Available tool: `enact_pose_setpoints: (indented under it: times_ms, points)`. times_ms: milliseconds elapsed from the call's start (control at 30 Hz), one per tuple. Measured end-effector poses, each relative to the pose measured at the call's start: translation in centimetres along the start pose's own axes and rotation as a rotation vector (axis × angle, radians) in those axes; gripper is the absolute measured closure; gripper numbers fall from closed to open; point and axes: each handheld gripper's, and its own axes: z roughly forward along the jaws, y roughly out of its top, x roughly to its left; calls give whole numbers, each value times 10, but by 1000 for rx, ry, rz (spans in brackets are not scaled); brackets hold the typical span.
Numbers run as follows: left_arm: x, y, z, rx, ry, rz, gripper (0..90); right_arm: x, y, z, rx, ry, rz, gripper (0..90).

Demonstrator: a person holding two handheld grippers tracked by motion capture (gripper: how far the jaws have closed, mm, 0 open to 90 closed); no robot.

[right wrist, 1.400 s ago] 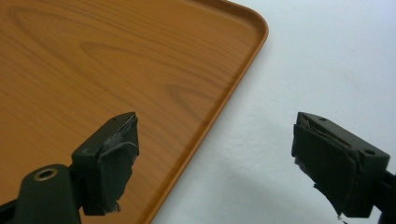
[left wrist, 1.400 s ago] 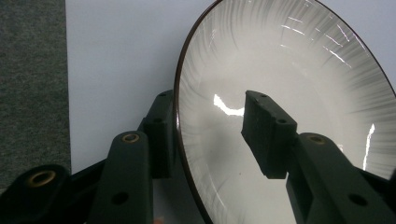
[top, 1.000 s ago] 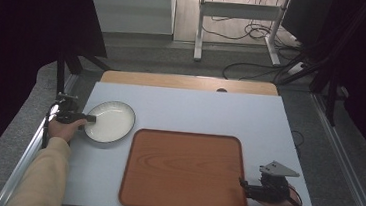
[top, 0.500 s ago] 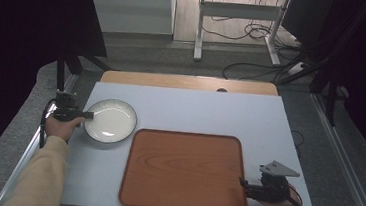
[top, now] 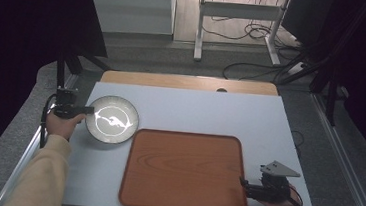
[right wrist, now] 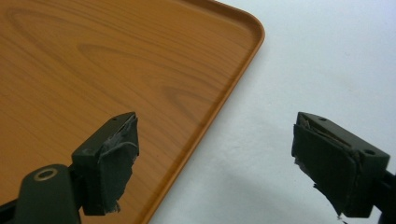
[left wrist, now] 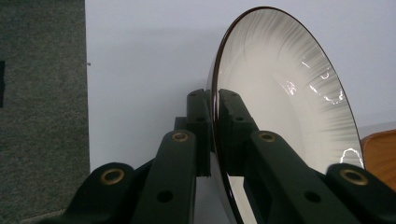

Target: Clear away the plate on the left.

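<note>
On the white table (top: 195, 111), the left gripper (top: 89, 110) has just been closing and now clamps the rim of the white plate (top: 113, 119), just left of the wooden tray (top: 185, 171). From above, only the plate's glossy face and the jaw tips at its left edge can be seen; the left gripper view reveals both pads pinching the dark-edged rim, the plate (left wrist: 285, 98) seen edge-on. Beside the tray's near right corner, the right gripper (right wrist: 215, 163) stands wide open, holding nothing, straddling the tray's edge (right wrist: 219, 102).
</note>
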Motion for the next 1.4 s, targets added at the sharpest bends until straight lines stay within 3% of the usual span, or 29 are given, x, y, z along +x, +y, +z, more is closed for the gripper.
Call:
enact_pose_setpoints:
  times_ms: [233,867,1033,1200,1400]
  points:
    - [-4,1,-3,-25,-4,6,850,0,0,0,-1,-4,0,155]
    - [-24,11,-17,-111,-4,82,840,0,0,-1,-6,-8,3,155]
    - [-24,11,-26,-157,-40,54,840,-1,0,-2,-8,-9,4,155]
    - [-24,10,-35,-188,-50,48,839,-1,0,-2,-8,-9,3,155]
    - [-23,0,-48,-236,-81,29,839,-1,0,-2,-10,-11,3,155]
